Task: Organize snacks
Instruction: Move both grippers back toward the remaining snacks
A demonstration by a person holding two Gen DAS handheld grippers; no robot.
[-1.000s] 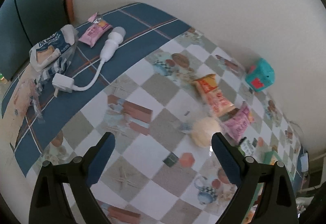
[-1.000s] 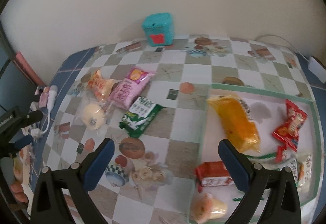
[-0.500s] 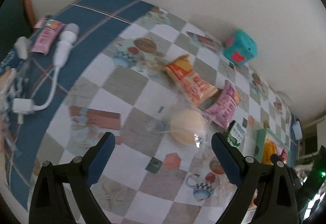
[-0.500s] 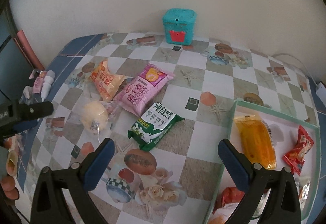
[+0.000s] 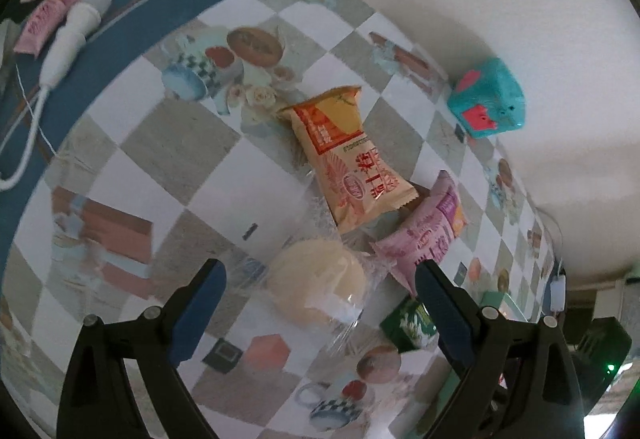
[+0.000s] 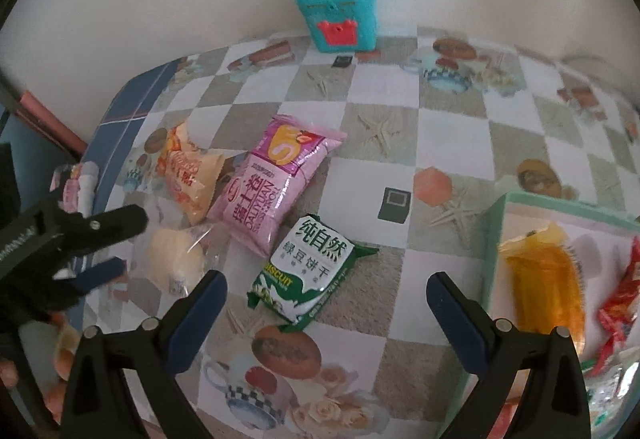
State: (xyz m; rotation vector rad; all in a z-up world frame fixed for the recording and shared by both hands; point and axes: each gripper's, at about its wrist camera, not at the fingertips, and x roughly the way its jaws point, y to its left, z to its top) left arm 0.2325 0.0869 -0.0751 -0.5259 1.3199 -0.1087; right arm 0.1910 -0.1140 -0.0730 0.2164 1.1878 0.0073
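A pale round bun in clear wrap (image 5: 316, 289) lies on the checked tablecloth between the wide-apart fingers of my left gripper (image 5: 318, 273), which is open and hangs just above it. Beyond it lie an orange packet (image 5: 350, 159) and a pink packet (image 5: 430, 235). In the right wrist view the bun (image 6: 174, 253), orange packet (image 6: 190, 175), pink packet (image 6: 272, 185) and green biscuit packet (image 6: 308, 273) lie in a loose cluster. My right gripper (image 6: 326, 287) is open above the green packet. The left gripper (image 6: 106, 245) reaches in beside the bun.
A pale green tray (image 6: 494, 235) at the right holds a yellow packet (image 6: 546, 279), a red packet (image 6: 618, 295) and more snacks. A teal box (image 6: 340, 15) stands by the wall. A white charger and cable (image 5: 74, 27) and a small pink packet (image 5: 42, 21) lie at the table's blue end.
Both grippers have dropped closer to the table and swung toward the snack cluster. The bun now sits between the left fingers, the green packet between the right ones. Both stayed open.
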